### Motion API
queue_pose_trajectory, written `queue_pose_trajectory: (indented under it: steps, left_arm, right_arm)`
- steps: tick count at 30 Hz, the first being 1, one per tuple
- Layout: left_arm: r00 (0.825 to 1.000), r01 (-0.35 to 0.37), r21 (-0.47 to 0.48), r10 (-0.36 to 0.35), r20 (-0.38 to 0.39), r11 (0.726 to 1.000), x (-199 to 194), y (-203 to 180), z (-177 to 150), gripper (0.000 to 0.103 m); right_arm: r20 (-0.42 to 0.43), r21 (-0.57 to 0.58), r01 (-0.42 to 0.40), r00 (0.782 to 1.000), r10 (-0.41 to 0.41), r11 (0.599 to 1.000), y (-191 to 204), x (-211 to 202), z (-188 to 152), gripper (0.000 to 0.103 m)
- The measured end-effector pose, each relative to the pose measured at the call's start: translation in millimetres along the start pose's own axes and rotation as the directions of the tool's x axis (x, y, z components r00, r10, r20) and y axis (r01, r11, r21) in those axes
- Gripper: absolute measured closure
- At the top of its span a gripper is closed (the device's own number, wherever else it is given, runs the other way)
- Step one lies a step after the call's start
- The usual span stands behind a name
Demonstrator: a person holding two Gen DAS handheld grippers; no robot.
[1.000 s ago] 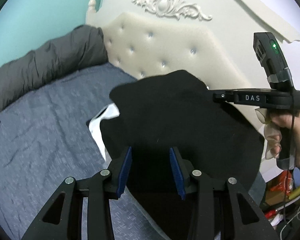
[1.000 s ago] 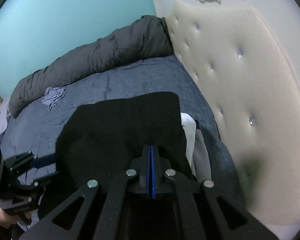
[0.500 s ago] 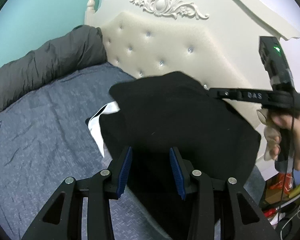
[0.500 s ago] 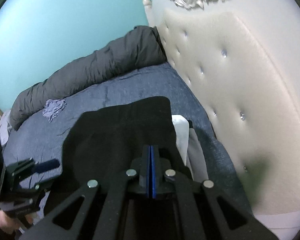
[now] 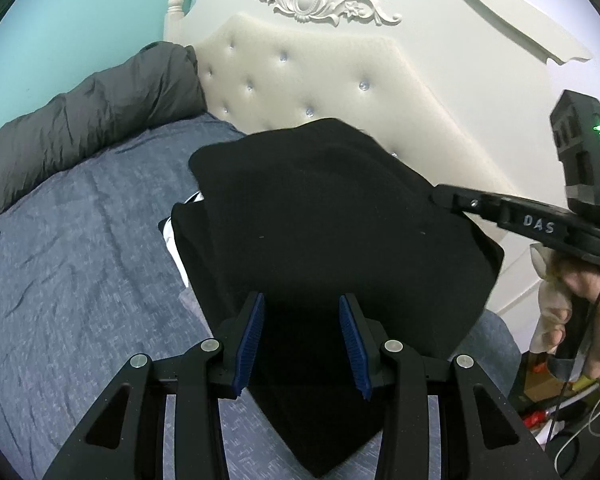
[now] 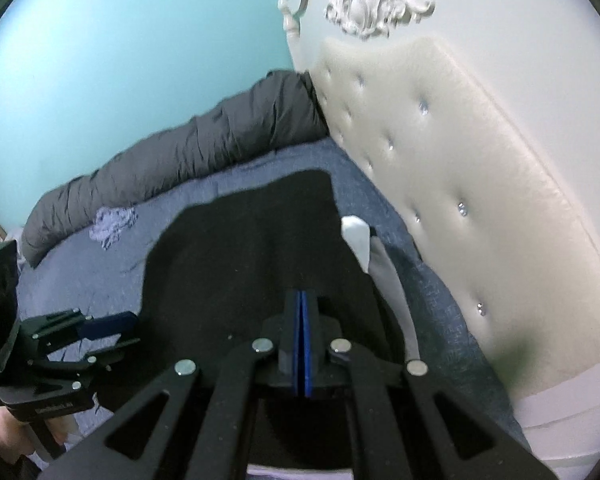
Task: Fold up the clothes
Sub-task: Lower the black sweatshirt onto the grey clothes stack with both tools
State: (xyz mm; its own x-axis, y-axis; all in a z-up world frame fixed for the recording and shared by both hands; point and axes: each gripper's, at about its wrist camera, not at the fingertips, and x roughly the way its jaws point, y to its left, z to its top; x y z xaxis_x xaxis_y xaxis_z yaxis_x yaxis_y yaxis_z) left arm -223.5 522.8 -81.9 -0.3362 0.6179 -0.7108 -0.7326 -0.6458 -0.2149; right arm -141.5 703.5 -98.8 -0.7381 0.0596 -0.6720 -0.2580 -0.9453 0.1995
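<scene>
Currently the right tool, its pads together on a black garment, holds it lifted near the bed's headboard edge, while the left tool stands apart; with one pinch, the cloth could slip or bunch.

White item mostly hidden under the black garment, kind unclear, right wrist view blurred throughout, clutter at lower right of left wrist view too small to identify, hand cut by right edge
</scene>
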Motion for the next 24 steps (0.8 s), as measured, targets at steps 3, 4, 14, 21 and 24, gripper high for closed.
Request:
queue_pose_trajectory:
  steps: [3, 4, 14, 21, 24]
  left_arm:
    - [1.0, 0.0, -0.007, 0.001, 0.006, 1.0, -7.2, -1.8, -1.4, 0.06]
    - [1.0, -0.001, -0.007, 0.001, 0.008, 1.0, -10.4, -1.8, -2.5, 0.06]
    - [0.999, -0.007, -0.013, 0.008, 0.036, 1.0, -48.1, -4.6, -12.1, 0.06]
    - [0.998, -0.015, -0.015, 0.016, 0.065, 1.0, -78.5, -13.2, -21.0, 0.058]
    - [0.997, -0.017, -0.006, 0.017, 0.08, 1.0, -92.4, -17.2, -24.8, 0.056]
  right_arm:
    - [0.006, 0.01, -0.014, 1.0, 0.013, 1.0, 0.0, -8.7, -4.9, 0.103]
    - [0.01, 0.015, -0.016, 1.0, 0.016, 1.0, -0.6, -11.5, -6.6, 0.103]
    - [0.06, 0.042, -0.033, 0.998, 0.031, 0.999, 8.3, -42.5, -17.8, 0.102]
    - [0.088, 0.058, -0.023, 0.996, 0.018, 0.998, 15.9, -72.4, -30.4, 0.102]
    - [0.1, 0.066, -0.02, 0.995, 0.013, 0.998, 18.7, -85.4, -36.1, 0.102]
